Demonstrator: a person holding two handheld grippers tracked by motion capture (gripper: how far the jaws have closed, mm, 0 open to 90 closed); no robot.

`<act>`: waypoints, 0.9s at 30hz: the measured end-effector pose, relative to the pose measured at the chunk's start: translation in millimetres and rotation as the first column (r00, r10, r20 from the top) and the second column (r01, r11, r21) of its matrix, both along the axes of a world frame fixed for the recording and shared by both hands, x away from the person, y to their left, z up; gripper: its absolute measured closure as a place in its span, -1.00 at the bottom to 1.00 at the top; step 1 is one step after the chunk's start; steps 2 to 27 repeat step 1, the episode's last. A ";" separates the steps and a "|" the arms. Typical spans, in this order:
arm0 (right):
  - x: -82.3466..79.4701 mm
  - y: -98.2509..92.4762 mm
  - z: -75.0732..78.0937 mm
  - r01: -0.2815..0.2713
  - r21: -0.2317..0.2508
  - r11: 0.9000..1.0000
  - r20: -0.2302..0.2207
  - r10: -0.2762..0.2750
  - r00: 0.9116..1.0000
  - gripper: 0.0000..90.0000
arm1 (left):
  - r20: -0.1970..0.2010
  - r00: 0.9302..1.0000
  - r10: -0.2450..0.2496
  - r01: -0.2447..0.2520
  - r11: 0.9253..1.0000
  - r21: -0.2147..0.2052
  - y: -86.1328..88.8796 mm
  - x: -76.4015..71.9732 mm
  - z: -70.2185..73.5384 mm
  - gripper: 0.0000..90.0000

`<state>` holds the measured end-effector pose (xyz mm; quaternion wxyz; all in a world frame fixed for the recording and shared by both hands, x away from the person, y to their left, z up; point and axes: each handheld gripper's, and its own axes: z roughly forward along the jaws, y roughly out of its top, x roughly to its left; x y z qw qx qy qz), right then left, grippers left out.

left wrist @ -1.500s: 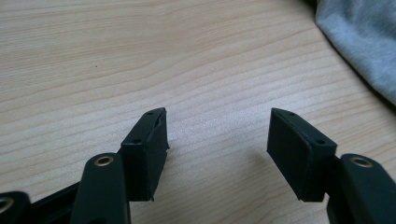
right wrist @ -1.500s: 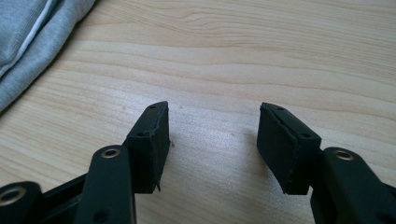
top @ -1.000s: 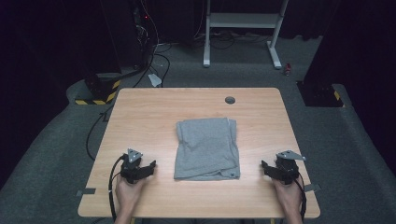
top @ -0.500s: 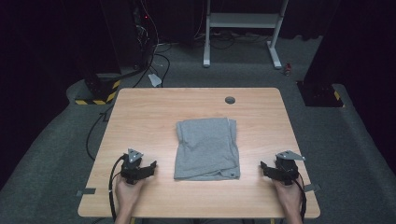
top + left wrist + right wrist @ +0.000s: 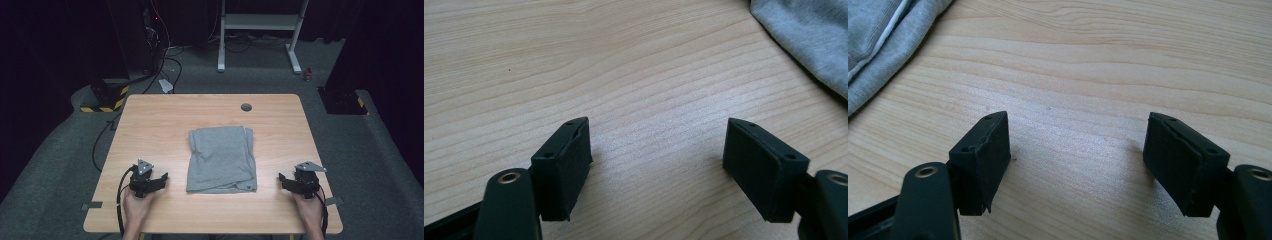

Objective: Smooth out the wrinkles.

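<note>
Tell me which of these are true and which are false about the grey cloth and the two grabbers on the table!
1. The grey cloth lies folded in the middle of the wooden table. True.
2. The left gripper is squeezing the cloth. False: its jaws stand open over bare wood, apart from the cloth.
3. The right gripper is open with nothing between its jaws. True.
4. The cloth hangs over the table's edge. False: it lies wholly on the tabletop.
5. One gripper sits on each side of the cloth. True.
</note>
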<state>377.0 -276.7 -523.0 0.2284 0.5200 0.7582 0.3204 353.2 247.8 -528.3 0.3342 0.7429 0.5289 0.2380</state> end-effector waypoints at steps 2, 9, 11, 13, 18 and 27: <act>0.0 0.0 0.0 0.000 0.000 1.000 0.000 0.000 1.000 -0.41 | 0.000 1.000 0.000 0.000 1.000 -0.001 -0.2 0.1 -0.1 -0.41; 0.0 0.0 0.0 0.000 0.000 1.000 0.000 0.000 1.000 -0.41 | 0.000 1.000 0.000 0.000 1.000 -0.001 -0.2 0.1 -0.1 -0.41; 0.0 0.0 0.0 0.000 0.000 1.000 0.000 0.000 1.000 -0.41 | 0.000 1.000 0.000 0.000 1.000 -0.001 -0.2 0.1 -0.1 -0.41; 0.0 0.0 0.0 0.000 0.000 1.000 0.000 0.000 1.000 -0.41 | 0.000 1.000 0.000 0.000 1.000 -0.001 -0.2 0.1 -0.1 -0.41; 0.0 0.0 0.0 0.000 0.000 1.000 0.000 0.000 1.000 -0.41 | 0.000 1.000 0.000 0.000 1.000 -0.001 -0.2 0.1 -0.1 -0.41; 0.0 0.0 0.0 0.000 0.000 1.000 0.000 0.000 1.000 -0.41 | 0.000 1.000 0.000 0.000 1.000 -0.001 -0.2 0.1 -0.1 -0.41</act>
